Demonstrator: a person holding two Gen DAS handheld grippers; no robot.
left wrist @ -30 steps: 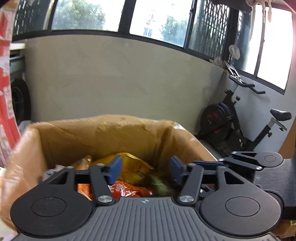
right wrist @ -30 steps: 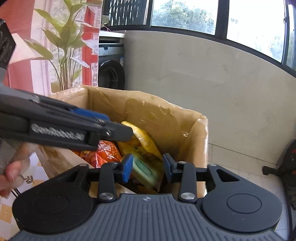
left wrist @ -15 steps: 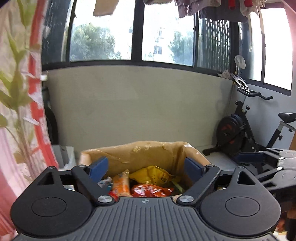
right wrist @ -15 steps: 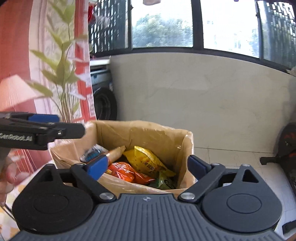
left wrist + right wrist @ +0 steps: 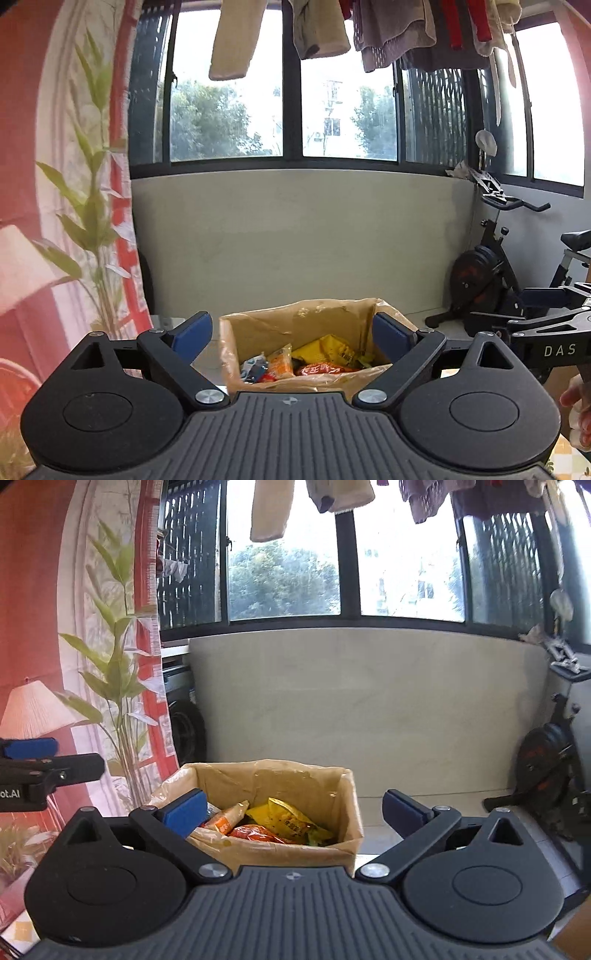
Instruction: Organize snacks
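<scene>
Sitting ahead of me and below, the cardboard box holds the snack packets, yellow and orange among them. My left gripper stands spread wide, holding nothing; my right gripper is opening, nothing between its blue pads.

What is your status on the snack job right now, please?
Left gripper open, empty. Right gripper opening, empty. Snack packets in cardboard box. Nothing in the way.
</scene>
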